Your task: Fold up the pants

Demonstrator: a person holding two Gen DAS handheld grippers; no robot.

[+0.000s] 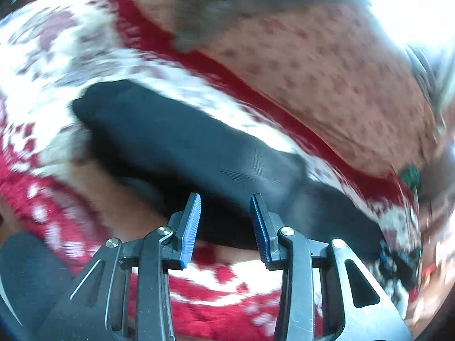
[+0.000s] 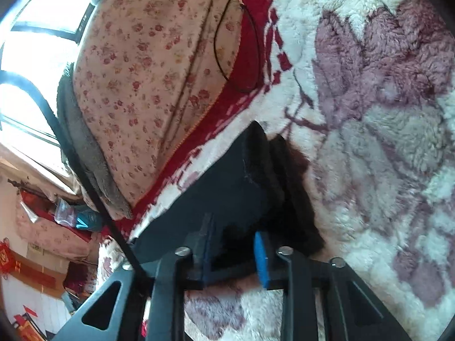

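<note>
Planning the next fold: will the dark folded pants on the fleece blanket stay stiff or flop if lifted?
The dark folded pants would probably droop; their edges look soft and rounded. Likely light, thin-layered. The plush fleece blanket may drag them when pushed.

One pair of dark pants (image 1: pixel 176 139), one red-and-white fleece blanket (image 2: pixel 384 147), one floral-print quilt (image 2: pixel 148 65), one grey cloth (image 2: pixel 85 147) and one thin black cord loop (image 2: pixel 236 56). Two grippers: left gripper (image 1: pixel 225 213), right gripper (image 2: pixel 233 244), each with two blue pads (image 1: pixel 191 227).
</note>
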